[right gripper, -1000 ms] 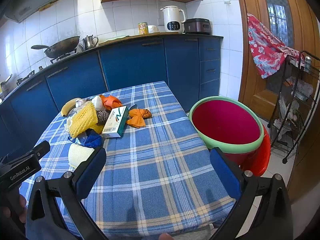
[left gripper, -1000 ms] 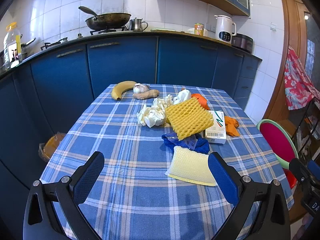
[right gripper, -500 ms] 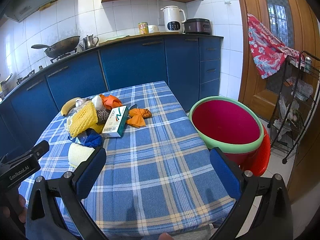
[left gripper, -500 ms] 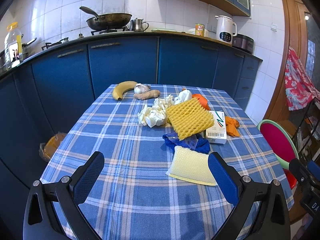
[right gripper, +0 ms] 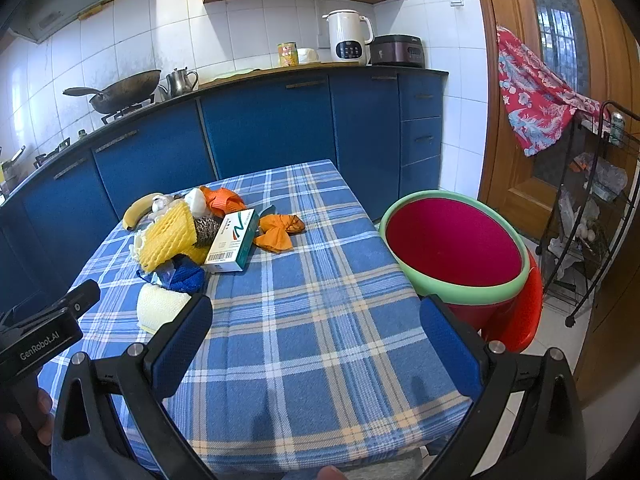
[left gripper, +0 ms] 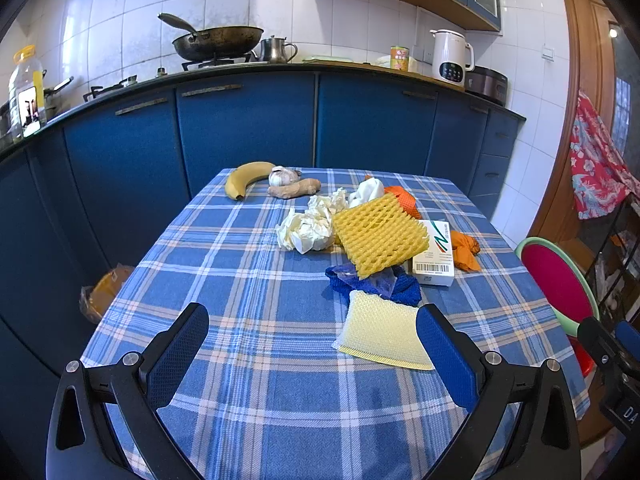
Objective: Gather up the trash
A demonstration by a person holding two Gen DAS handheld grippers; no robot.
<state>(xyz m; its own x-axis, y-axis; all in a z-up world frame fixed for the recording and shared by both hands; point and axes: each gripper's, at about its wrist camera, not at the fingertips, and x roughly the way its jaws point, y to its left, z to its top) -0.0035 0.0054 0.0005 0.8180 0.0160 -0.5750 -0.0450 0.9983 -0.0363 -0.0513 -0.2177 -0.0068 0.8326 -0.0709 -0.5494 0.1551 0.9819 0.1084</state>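
covering the worktop (left gripper: 248,280), a blue checked cloth carries all the litter in a loose heap toward its far right part. beside the worktop's right edge, off the cloth, a big pink bin (right gripper: 456,248) with a green rim stands on a red stool (right gripper: 520,312), its mouth tilted toward the worktop. the left hand-held gripper (left gripper: 312,344) hovers low over the near edge of the cloth with its fingers spread wide and nothing between them; the right hand-held gripper (right gripper: 316,340) hangs over the near right corner, equally wide and empty.

in the heap, a yellow foam net (left gripper: 378,234) lies on top, leaning over a blue net (left gripper: 376,282). a pale foam sheet (left gripper: 382,334) lies nearest, touching the blue net and just beside the left gripper's right finger. a white box (left gripper: 434,252) sits right of the yellow net, with an orange wrapper (left gripper: 464,250) beyond it. crumpled white paper (left gripper: 308,228) lies left of the yellow net. at the far edge rest a banana (left gripper: 246,176), a piece of ginger (left gripper: 294,189) and a garlic bulb (left gripper: 282,176), close together.
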